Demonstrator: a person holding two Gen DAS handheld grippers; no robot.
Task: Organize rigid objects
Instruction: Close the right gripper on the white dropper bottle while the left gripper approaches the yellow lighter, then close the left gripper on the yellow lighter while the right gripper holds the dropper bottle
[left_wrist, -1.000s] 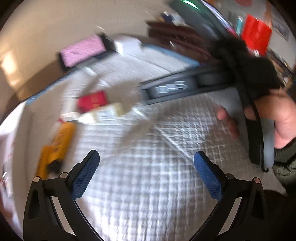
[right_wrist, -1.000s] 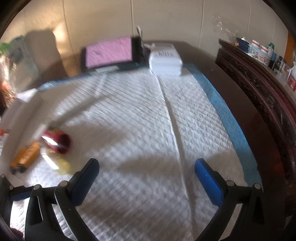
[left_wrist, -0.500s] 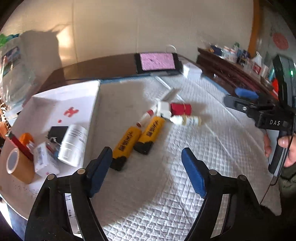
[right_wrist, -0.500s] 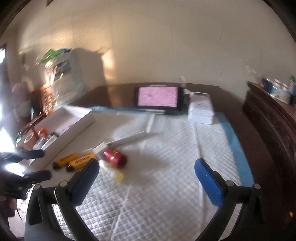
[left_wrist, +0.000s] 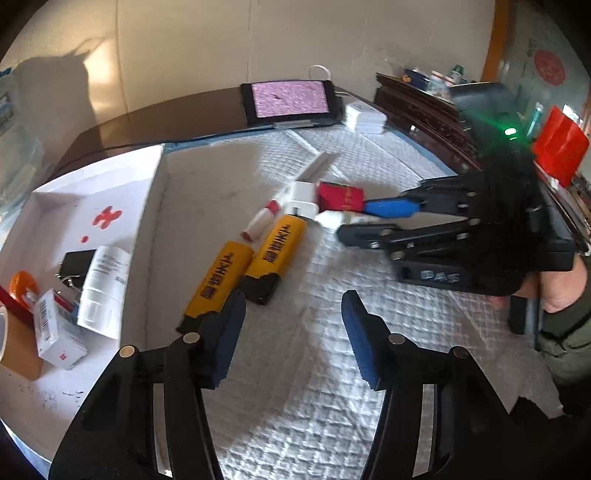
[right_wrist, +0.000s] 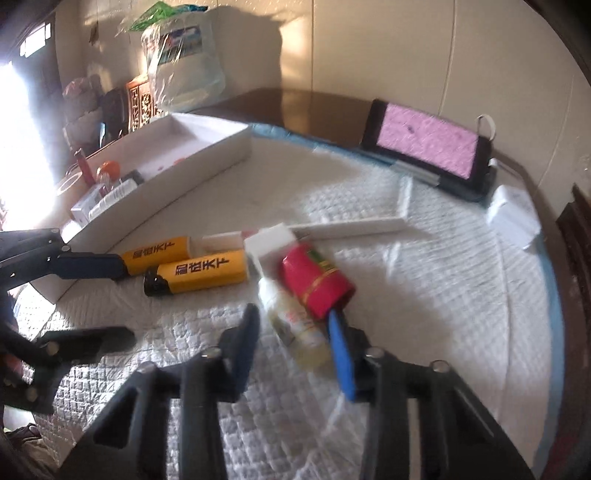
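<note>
White quilted padding (left_wrist: 369, 424) covers the tabletop. Left gripper (left_wrist: 291, 332): jaws closing, nothing between them, poised beside two yellow lighters (left_wrist: 247, 269). Right gripper (right_wrist: 295, 339): jaws closing around a small pale bottle (right_wrist: 291, 317), pads not visibly pressing it; a red can (right_wrist: 317, 284) lies alongside. Farther left, a white box (left_wrist: 92, 206) holds sorted items.

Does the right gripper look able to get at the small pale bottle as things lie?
Probably yes: the right gripper is closing around the bottle, nothing on top; the red tube crowds one finger.
</note>
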